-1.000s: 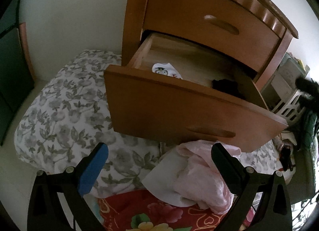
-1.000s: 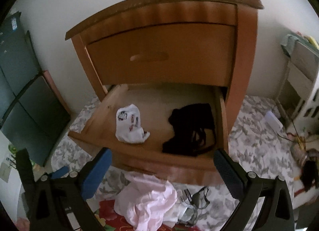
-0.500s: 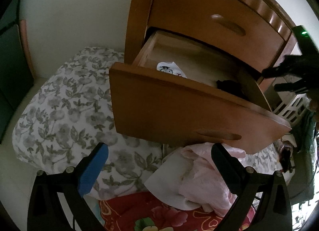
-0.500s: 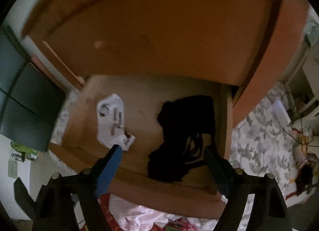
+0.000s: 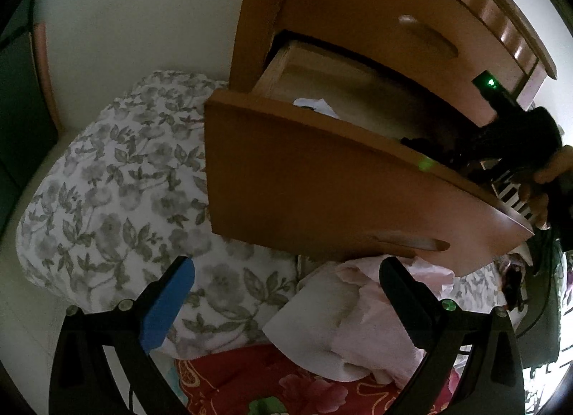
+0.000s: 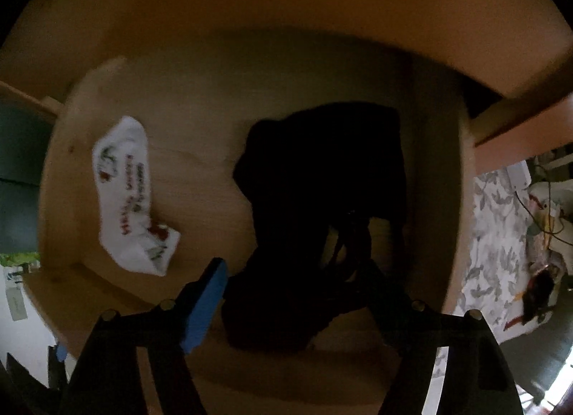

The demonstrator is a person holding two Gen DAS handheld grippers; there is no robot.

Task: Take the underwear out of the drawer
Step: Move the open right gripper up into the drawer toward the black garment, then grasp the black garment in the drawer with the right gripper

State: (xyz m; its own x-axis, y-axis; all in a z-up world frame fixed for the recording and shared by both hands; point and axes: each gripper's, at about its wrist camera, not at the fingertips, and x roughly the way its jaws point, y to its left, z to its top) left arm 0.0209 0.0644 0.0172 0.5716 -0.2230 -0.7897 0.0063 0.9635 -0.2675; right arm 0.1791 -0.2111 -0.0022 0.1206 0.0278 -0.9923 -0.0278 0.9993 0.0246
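Nightstand point(image 5: 376, 20): lower drawer point(image 5: 322, 192) pulled out over the floral bedding point(image 5: 107, 182).
Black underwear point(image 6: 322, 182): right half of drawer floor; white printed sock point(image 6: 125, 192) to its left.
Right claw point(image 6: 297, 293): has dropped into the drawer, jaws narrowing astride the underwear, not yet clamped; grasp imminent.
Left claw point(image 5: 286, 293): apart, empty, near the pink garment point(image 5: 376, 325).

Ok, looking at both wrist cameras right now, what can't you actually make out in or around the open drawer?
- Black garment, right wrist view: dark and motion-blurred, so its shape and type are unclear.
- Right hand-held gripper: whether its pads touch the garment is lost in black.
- White printed garment, left wrist view: mostly hidden behind the drawer front.
- Its print, right wrist view: too blurred to read.
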